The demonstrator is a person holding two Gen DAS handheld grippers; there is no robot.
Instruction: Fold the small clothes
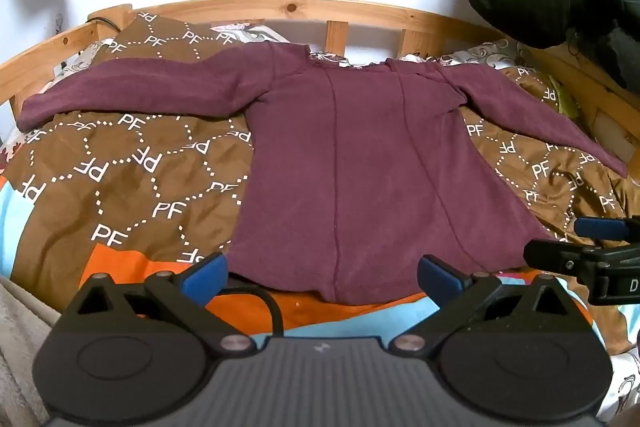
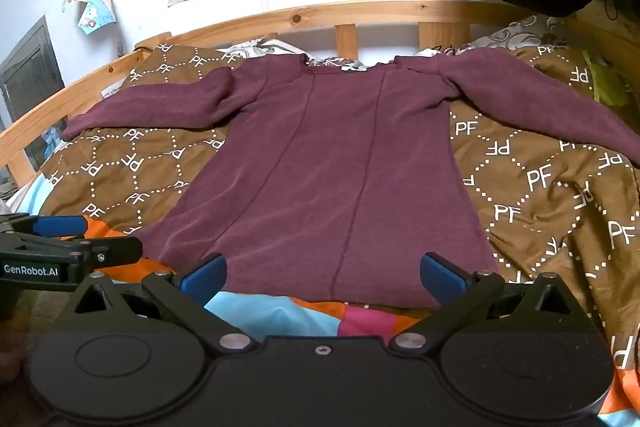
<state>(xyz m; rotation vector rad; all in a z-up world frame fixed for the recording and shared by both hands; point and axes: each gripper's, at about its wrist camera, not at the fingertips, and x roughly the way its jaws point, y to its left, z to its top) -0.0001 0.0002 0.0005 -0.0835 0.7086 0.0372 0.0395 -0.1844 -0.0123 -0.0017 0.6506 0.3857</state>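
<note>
Left black hand-held gripper [image 1: 322,277] is held level, blue-padded fingers [image 1: 204,277] spread wide, nothing clamped between them. Right black hand-held gripper [image 2: 324,277] is held level alongside it, blue-padded fingers [image 2: 442,277] likewise spread wide and empty. Each is seen at the edge of the other's wrist view, side by side, apart.
</note>
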